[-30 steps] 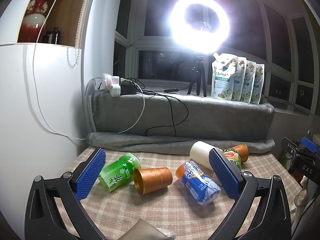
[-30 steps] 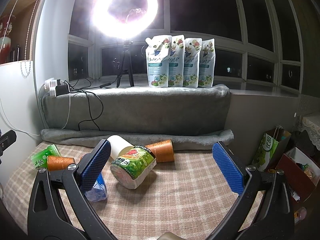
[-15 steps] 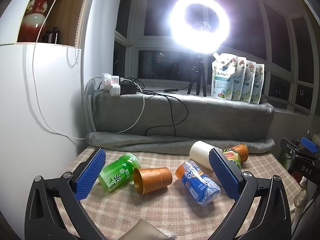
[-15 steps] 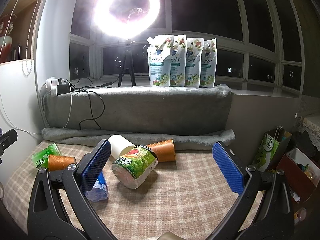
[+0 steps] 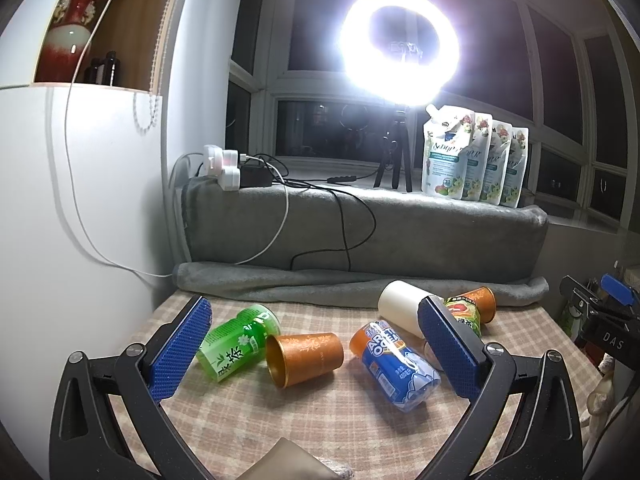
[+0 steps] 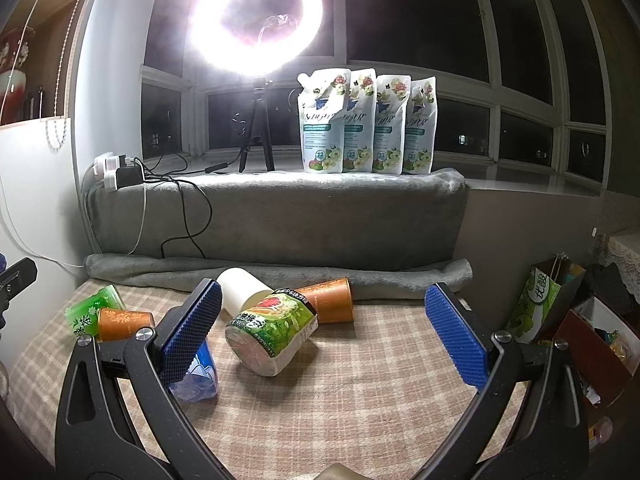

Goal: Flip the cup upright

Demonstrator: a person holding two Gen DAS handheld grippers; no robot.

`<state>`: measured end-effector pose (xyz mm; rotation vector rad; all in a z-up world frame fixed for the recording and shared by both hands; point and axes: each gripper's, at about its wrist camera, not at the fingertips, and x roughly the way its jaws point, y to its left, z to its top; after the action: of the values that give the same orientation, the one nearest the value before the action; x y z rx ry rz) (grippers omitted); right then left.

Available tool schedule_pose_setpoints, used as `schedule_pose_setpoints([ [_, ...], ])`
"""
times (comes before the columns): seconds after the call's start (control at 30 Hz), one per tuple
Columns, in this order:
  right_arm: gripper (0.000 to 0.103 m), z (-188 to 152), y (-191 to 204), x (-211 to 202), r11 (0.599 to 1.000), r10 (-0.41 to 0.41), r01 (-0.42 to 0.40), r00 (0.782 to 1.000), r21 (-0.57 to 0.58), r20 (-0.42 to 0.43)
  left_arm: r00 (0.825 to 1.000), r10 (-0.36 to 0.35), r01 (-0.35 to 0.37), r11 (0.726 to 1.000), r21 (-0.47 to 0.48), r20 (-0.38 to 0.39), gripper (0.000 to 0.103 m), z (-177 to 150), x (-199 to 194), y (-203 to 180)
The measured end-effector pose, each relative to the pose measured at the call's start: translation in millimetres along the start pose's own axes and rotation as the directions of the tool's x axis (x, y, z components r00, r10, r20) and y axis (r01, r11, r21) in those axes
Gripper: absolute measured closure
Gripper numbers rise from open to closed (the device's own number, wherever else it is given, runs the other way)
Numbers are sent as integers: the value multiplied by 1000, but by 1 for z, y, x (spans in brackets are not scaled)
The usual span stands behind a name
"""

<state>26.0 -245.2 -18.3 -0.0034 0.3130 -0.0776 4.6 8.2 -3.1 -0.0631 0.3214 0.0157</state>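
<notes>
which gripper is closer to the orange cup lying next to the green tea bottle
Left. The left gripper is open with the orange cup lying right between its fingers. The right gripper is open further right; that cup sits outside its left finger.

you hold your left gripper (image 5: 316,350) and your right gripper (image 6: 320,330) level and low, each with its two blue-padded fingers (image 5: 180,348) spread wide apart and gripping nothing between them.

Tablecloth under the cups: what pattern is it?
The tablecloth is a beige and tan plaid check, clearest in the right wrist view.
</notes>
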Motion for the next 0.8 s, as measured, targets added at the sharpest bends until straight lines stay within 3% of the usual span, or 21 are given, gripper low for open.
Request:
schedule_pose_setpoints([
  [0.53, 0, -3, 9, 8, 999, 47, -48, 998, -16, -34, 999, 1, -2, 1000, -25, -34, 1, -6, 6, 5],
  [0.7, 0, -5, 15, 19, 992, 123, -126, 989, -23, -84, 998, -7, 5, 1000, -29, -68, 1, -10, 11, 8],
  [0.8, 0, -5, 24, 30, 974, 217, -225, 965, -38, -144, 993, -27, 21, 998, -55, -117, 1, -17, 16, 13],
])
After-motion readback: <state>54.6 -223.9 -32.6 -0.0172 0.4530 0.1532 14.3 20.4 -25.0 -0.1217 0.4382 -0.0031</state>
